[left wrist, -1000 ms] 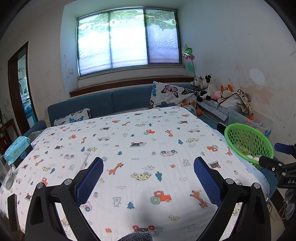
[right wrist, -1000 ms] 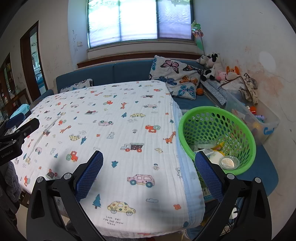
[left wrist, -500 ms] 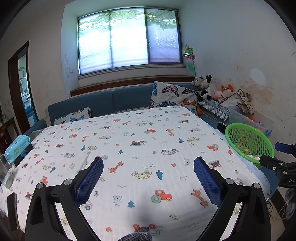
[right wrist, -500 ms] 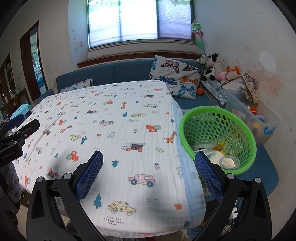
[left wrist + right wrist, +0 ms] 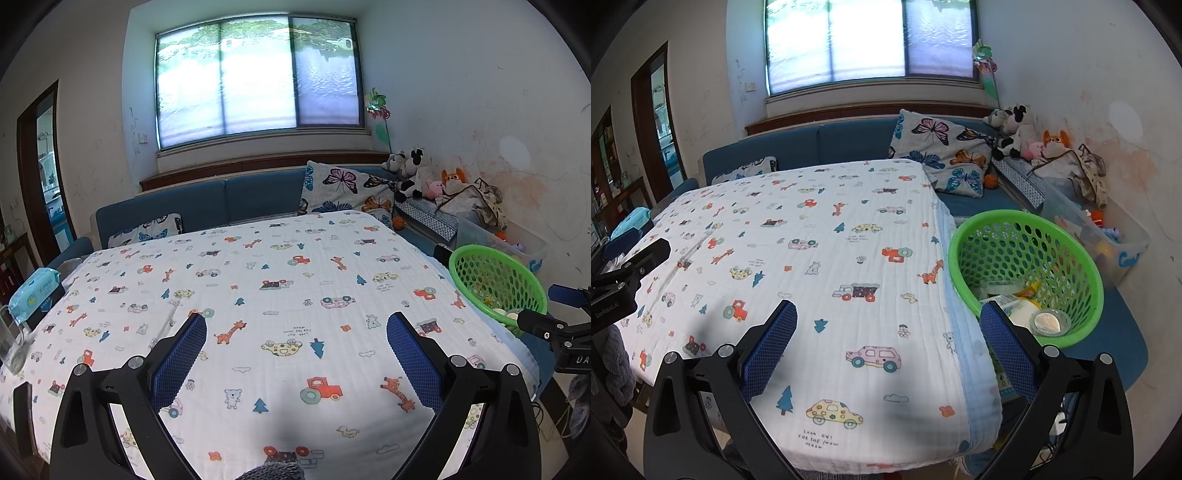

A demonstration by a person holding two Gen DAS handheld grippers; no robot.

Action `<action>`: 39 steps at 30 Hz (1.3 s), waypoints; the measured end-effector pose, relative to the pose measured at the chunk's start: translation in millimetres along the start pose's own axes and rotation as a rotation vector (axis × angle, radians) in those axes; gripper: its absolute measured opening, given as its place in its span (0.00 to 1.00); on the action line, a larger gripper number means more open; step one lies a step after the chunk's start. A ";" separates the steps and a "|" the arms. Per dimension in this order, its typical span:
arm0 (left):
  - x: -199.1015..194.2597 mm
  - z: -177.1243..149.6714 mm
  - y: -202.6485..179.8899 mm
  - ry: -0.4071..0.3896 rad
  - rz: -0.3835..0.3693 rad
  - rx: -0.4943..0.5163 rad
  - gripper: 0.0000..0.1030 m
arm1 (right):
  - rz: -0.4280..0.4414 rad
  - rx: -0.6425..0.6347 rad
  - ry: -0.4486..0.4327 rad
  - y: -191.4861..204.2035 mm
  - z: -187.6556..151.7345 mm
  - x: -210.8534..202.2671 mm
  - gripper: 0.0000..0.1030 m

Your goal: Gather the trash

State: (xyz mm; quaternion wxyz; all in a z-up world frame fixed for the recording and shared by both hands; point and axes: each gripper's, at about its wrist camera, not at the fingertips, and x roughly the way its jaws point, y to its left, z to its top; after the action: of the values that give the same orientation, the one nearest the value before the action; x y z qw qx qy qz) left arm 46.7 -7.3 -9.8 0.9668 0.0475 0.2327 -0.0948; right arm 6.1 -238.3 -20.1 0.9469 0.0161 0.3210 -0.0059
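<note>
My left gripper (image 5: 296, 354) drifted back slightly, right gripper (image 5: 888, 345) steady, both spread, empty; cloth bare, trash sits in green basket (image 5: 1067, 236), collection likely done

A table, covered edge to edge by a white cloth (image 5: 280, 295) printed with cars, giraffes and trees; at its left edge a blue wipes pack (image 5: 35, 293); nearer, a clear glass (image 5: 11, 343); the cloth overhangs the right side.
</note>
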 end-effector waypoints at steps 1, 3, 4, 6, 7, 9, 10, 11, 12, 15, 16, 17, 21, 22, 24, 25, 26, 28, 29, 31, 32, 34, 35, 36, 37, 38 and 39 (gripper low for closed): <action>-0.1 -0.1 0.3 0.000 -0.002 -0.001 0.92 | -0.001 0.000 0.000 -0.5 0.3 -0.4 0.96; -0.5 0.0 0.7 0.000 -0.001 -0.001 0.92 | 0.000 0.000 0.000 -0.5 0.4 -0.4 0.96; -0.3 0.0 0.5 0.000 -0.002 -0.002 0.92 | 0.000 0.001 0.000 -0.5 0.4 -0.4 0.96; -0.4 -0.6 -0.8 -0.001 -0.002 -0.002 0.92 | 0.001 0.000 0.000 0.0 -0.1 0.0 0.96; 0.1 -0.7 -1.8 -0.002 -0.003 -0.002 0.92 | 0.000 0.000 0.000 0.3 -0.8 0.3 0.96; -0.7 -1.8 -2.8 -0.002 -0.003 -0.002 0.92 | 0.002 0.002 0.000 -0.2 -0.8 0.5 0.96; -0.9 -2.2 -3.7 -0.002 -0.003 -0.002 0.92 | 0.001 0.002 0.001 -0.4 -0.3 0.0 0.96; -1.2 -2.6 -4.3 -0.002 -0.003 -0.001 0.92 | 0.002 0.003 0.001 -0.1 -0.9 0.4 0.96; -1.2 -2.5 -4.4 -0.002 -0.003 -0.001 0.92 | 0.002 0.003 0.002 0.3 -1.7 0.6 0.96; -0.9 -3.2 -6.3 0.000 -0.005 -0.002 0.92 | 0.003 0.004 0.001 0.1 -2.0 0.6 0.96; -0.9 -3.5 -6.8 0.000 -0.006 -0.001 0.92 | 0.004 0.004 0.001 0.3 -2.3 0.6 0.96; -1.2 -3.5 -6.5 0.000 -0.005 -0.001 0.92 | 0.002 0.003 0.001 0.0 -1.8 0.5 0.96; -1.5 -3.9 -7.6 0.000 -0.007 0.000 0.92 | 0.002 0.005 0.004 0.0 -2.2 1.0 0.96; -1.4 -4.0 -8.0 -0.001 -0.006 0.000 0.92 | 0.003 0.005 0.005 -0.4 -2.9 1.2 0.96; -1.5 -4.0 -8.5 0.000 -0.008 0.000 0.92 | 0.004 0.006 0.003 -0.1 -3.7 0.9 0.96; -1.6 -4.2 -8.6 -0.001 -0.008 0.000 0.92 | 0.004 0.006 0.004 -0.7 -3.4 1.2 0.96; -1.6 -4.4 -9.1 -0.002 -0.009 0.001 0.92 | 0.004 0.006 0.003 0.1 -4.1 1.2 0.96; -2.3 -4.4 -9.1 -0.010 -0.002 0.003 0.92 | 0.004 0.006 0.001 -0.4 -3.8 1.0 0.96; -2.5 -4.4 -9.2 -0.014 0.004 0.004 0.92 | 0.005 0.008 0.002 -0.6 -3.9 0.9 0.96; -2.6 -4.0 -7.8 -0.016 0.005 0.002 0.92 | 0.004 0.007 0.001 0.0 -4.3 0.9 0.96; -2.3 -3.9 -7.5 -0.016 0.006 0.000 0.92 | 0.004 0.006 0.000 -0.2 -4.3 0.7 0.96; -1.2 -3.6 -6.7 -0.014 0.010 -0.002 0.92 | 0.004 0.008 0.001 0.0 -5.0 1.2 0.96; -1.7 -3.9 -6.1 -0.015 0.014 -0.005 0.92 | 0.004 0.009 0.002 -0.1 -4.6 1.1 0.96; -1.8 -4.2 -4.6 -0.014 0.018 -0.008 0.92 | 0.005 0.009 0.001 -0.5 -4.1 0.8 0.96; -1.5 -4.0 -4.0 -0.014 0.024 -0.012 0.92 | 0.006 0.009 0.001 -0.6 -4.2 0.8 0.96; -1.1 -3.8 -3.3 -0.013 0.025 -0.016 0.92 | 0.006 0.009 0.001 -0.3 -4.5 0.8 0.96; -0.9 -3.7 -2.2 -0.012 0.022 -0.018 0.92 | 0.005 0.010 0.002 -0.2 -4.5 0.9 0.96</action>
State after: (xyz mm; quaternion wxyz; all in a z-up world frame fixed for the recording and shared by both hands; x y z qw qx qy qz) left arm 43.8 -8.8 -12.8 0.9695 0.0406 0.2273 -0.0820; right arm 4.0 -238.4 -24.2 0.9465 0.0214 0.3219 -0.0049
